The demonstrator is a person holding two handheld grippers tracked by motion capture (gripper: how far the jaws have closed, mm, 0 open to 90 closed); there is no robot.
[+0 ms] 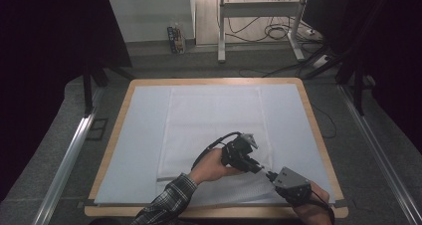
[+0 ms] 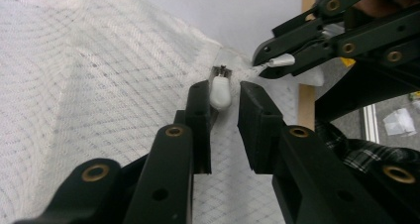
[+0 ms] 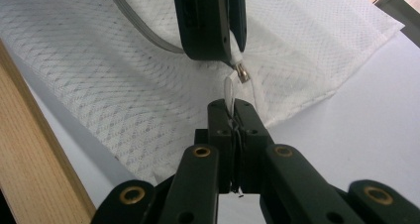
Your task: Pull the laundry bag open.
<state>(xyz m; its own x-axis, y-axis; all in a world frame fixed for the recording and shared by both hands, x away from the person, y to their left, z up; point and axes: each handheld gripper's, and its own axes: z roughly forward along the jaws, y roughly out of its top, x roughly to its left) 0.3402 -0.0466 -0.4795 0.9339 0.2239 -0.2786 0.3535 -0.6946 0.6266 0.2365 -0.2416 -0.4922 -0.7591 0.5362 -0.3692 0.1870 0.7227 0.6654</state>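
A white mesh fabric cover [image 1: 214, 120] lies flat on the white-covered table [image 1: 318, 135]. Its near right corner is drawn up into a peak [image 2: 163, 50]. My left gripper [image 1: 259, 168] [image 2: 225, 87] points toward that corner and is shut on a small white zipper pull [image 2: 220, 92] with a metal end [image 3: 242, 74]. Facing it tip to tip, my right gripper [image 1: 269, 175] [image 3: 233, 105] is shut on a thin white fabric tab [image 3: 230, 87] [image 2: 282, 61] at the cover's corner. A hand in a plaid sleeve [image 1: 171, 197] holds the left gripper.
The table's wooden rim [image 3: 34, 149] runs close beside the right gripper. Beyond the far edge stand a metal frame [image 1: 259, 16], floor cables [image 1: 276, 33] and a small carton [image 1: 175, 40]. Metal rails [image 1: 69, 155] flank the table.
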